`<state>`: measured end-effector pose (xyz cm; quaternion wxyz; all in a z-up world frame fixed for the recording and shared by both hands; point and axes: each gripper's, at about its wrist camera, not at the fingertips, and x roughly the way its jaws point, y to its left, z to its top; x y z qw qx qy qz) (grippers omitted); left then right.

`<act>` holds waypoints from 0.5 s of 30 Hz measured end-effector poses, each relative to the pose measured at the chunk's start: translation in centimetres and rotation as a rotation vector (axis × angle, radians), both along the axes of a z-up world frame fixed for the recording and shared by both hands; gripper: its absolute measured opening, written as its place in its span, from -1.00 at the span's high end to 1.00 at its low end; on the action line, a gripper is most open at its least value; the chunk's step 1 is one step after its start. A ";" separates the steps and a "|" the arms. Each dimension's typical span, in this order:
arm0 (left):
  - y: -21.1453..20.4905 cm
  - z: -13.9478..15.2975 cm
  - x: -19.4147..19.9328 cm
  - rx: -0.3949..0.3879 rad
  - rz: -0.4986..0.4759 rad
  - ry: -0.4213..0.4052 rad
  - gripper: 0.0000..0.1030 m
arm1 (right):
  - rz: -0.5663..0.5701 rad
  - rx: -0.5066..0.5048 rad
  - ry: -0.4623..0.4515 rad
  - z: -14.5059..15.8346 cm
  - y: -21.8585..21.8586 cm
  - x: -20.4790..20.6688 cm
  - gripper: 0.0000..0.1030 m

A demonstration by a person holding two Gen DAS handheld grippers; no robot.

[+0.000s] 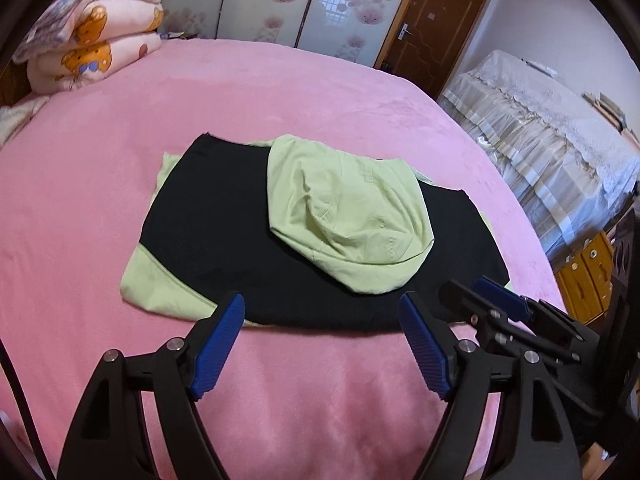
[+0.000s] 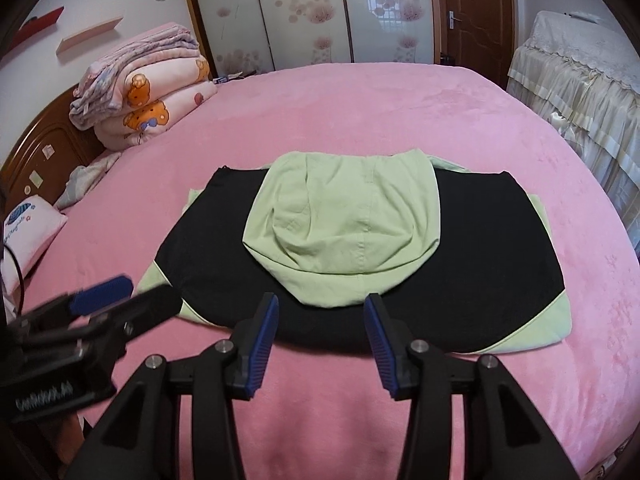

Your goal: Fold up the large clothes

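Note:
A black and light green hooded garment (image 1: 224,240) (image 2: 480,248) lies folded into a compact block on the pink bed. Its green hood (image 1: 348,220) (image 2: 348,224) is laid flat over the black part. My left gripper (image 1: 322,312) hangs above the bed just short of the garment's near edge, open, with nothing between its blue pads. My right gripper (image 2: 322,312) hovers likewise over the near edge, open and empty. Each gripper shows at the side of the other's view: the right gripper (image 1: 496,300), and the left gripper (image 2: 104,290).
The pink bed cover (image 1: 280,100) (image 2: 400,112) spreads all around the garment. A stack of folded quilts (image 1: 96,28) (image 2: 144,96) sits at the far left by the headboard (image 2: 44,144). A small pillow (image 2: 28,232) lies at the left edge. Lace-covered furniture (image 1: 540,128) (image 2: 580,80) stands to the right.

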<state>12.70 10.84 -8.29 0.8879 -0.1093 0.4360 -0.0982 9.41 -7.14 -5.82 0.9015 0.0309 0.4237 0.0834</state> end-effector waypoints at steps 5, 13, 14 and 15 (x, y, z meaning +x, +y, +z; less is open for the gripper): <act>2.3 -2.4 -0.4 -0.081 0.011 0.039 -0.52 | -0.014 -0.013 0.013 -0.8 0.7 0.7 0.13; 6.5 -7.7 -1.0 -0.258 0.090 0.074 -0.52 | -0.037 -0.010 0.029 -2.2 1.1 1.7 0.13; 7.0 -8.4 -1.0 -0.279 0.105 0.080 -0.52 | -0.039 -0.008 0.036 -2.5 1.2 1.9 0.13; 7.4 -9.1 -0.9 -0.294 0.120 0.086 -0.52 | -0.040 -0.008 0.038 -2.7 1.3 2.0 0.13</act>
